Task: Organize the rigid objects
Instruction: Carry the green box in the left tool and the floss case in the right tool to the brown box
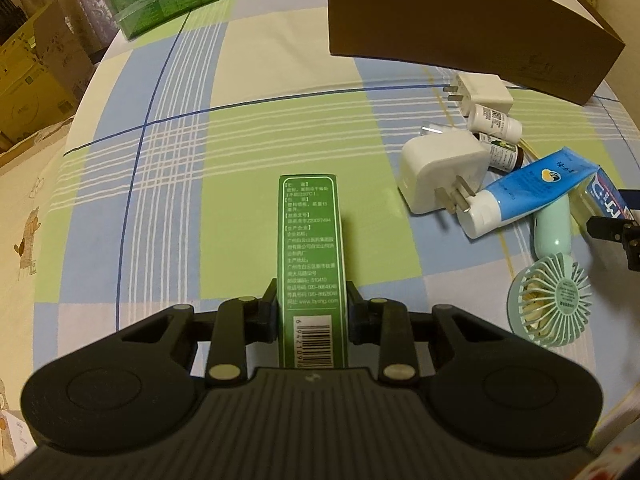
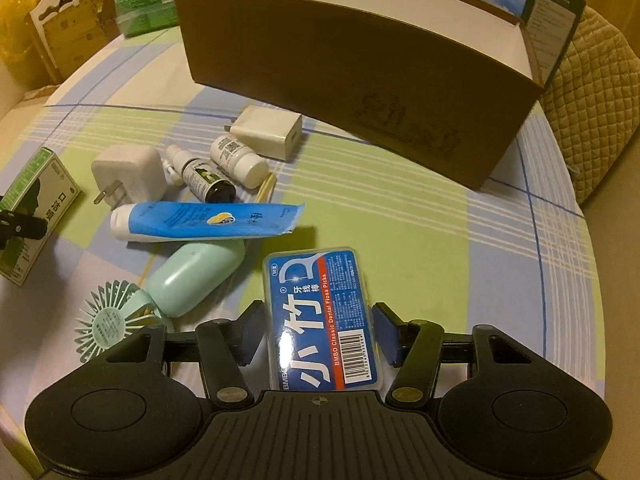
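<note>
Left wrist view: the left gripper (image 1: 312, 306) has its jaws clamped on a slim green carton (image 1: 311, 248), which lies lengthwise on the checked worktop (image 1: 248, 140). To the right sit two white plug adapters, two small bottles, a blue tube (image 1: 524, 192) and a mint handheld fan (image 1: 550, 300), with a brown cardboard box (image 1: 460, 28) behind them.

Right wrist view: the right gripper (image 2: 320, 334) straddles a blue floss-pick case (image 2: 324, 320); whether its jaws press the case I cannot tell. The box (image 2: 360, 92) stands open beyond.
</note>
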### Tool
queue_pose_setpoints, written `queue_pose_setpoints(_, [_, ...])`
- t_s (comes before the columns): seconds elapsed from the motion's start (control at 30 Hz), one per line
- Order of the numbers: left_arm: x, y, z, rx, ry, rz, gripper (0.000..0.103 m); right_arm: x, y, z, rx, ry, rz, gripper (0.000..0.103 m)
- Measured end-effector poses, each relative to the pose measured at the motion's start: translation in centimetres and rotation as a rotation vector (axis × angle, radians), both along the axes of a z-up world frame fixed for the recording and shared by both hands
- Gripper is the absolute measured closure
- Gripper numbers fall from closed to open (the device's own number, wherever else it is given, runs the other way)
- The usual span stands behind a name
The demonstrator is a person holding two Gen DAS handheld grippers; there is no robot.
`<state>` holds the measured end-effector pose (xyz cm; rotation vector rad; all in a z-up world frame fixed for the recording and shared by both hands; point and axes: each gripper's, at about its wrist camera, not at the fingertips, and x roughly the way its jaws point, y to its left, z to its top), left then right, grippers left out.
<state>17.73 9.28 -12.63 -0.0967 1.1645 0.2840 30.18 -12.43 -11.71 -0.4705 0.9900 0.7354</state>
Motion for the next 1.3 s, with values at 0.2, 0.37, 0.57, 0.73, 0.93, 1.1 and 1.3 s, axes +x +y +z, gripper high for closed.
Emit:
queue_pose_setpoints(0.2, [0.1,-0.4,1.5,0.0,-0.043,-0.021,0.076,-0.1,-1.3,1.5,0.043,0.036,-0.062,0.049])
queue_pose_setpoints(0.37, [0.4,-1.1,3.9,-0.002,-0.106,-0.05,0.076,-0.2,-2.3,4.1,0.092,0.039,-0.108,0.049])
queue_pose_setpoints(0.57, [1.5,-2.2,7.3,-0.018,-0.193,-0.095,0.076,-0.2,-2.4,7.8,0.177,0.017,-0.135,0.049])
queue_pose_setpoints(0.73, [3.2,-2.8,9.6,-0.027,-0.259,-0.14,0.076,1.0,-1.2,10.5,0.261,-0.003,-0.133,0.049])
queue_pose_setpoints(0.93, [6.7,-3.5,11.9,-0.016,-0.333,-0.185,0.076,3.6,0.8,12.9,0.328,-0.024,-0.135,0.049])
queue_pose_setpoints(1.1, [10.3,-3.6,13.6,-0.023,-0.382,-0.209,0.076,6.5,2.5,14.1,0.375,-0.031,-0.151,0.049])
queue_pose_setpoints(1.3, [15.1,-3.6,15.1,-0.02,-0.421,-0.235,0.076,11.0,3.5,14.8,0.42,-0.028,-0.213,0.049])
